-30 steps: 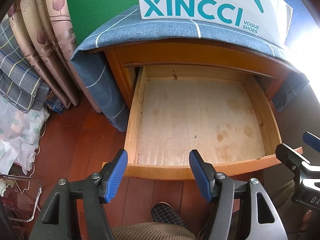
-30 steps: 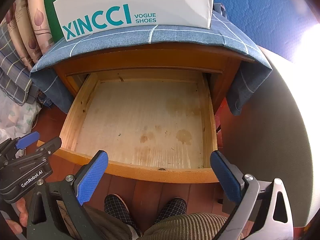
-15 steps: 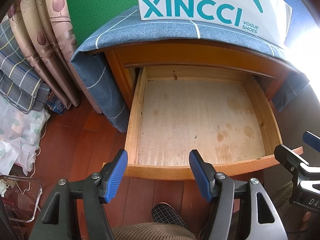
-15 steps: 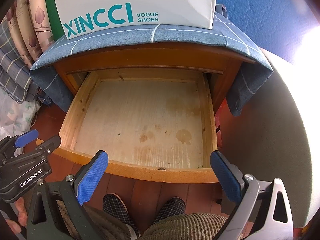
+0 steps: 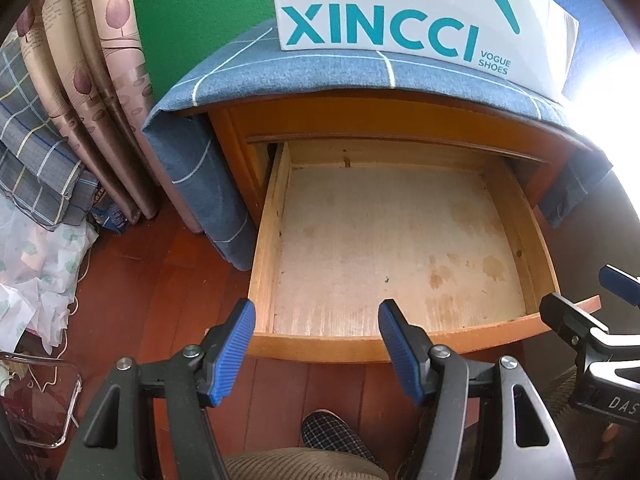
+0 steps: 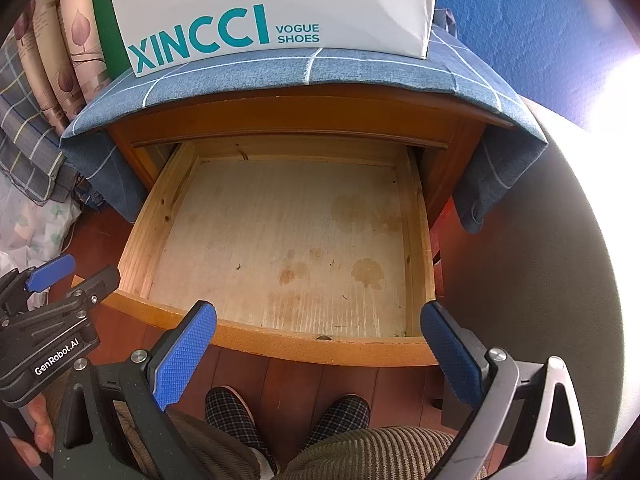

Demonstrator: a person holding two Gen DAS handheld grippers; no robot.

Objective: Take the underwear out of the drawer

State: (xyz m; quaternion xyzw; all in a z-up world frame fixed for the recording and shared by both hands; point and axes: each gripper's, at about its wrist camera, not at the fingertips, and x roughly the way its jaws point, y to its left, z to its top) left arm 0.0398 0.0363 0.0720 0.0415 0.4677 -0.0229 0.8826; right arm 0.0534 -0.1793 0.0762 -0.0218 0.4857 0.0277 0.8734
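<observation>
Underwear is nowhere showing in either wrist view, and I am judging that it is already out, or that it is lying somewhere these cameras are not reaching.

Taking the wooden nightstand (image 6: 280, 114) as the landmark: it is wearing a blue checked cloth (image 6: 248, 72) over its top, and a white shoe bag (image 6: 256, 8) is standing on that cloth. A leaf-patterned curtain (image 5: 100, 92) is hanging off to the nightstand's left side. Pulled well out of the nightstand's front, the drawer (image 5: 360, 346) is showing only a bare, stained plywood bottom, right to the back corners.

In front of the drawer's lip, a person is sitting or standing close, with checked slippers (image 6: 232, 412) showing on the red wood floor (image 5: 128, 300). The left gripper (image 5: 316, 344) is hovering just over the near left corner of the drawer, its blue pads apart with nothing between them. The right gripper (image 6: 320, 352) is hanging over the near right corner, jaws spread wider and likewise empty.

To do this step well, I would be checking the drawer's shadowed back edge under the nightstand's top before calling it done, keeping both grippers clear of the front lip while looking. If a garment is turning up, pinching it mid-fold and lifting straight up would be keeping it from snagging on the rim.
</observation>
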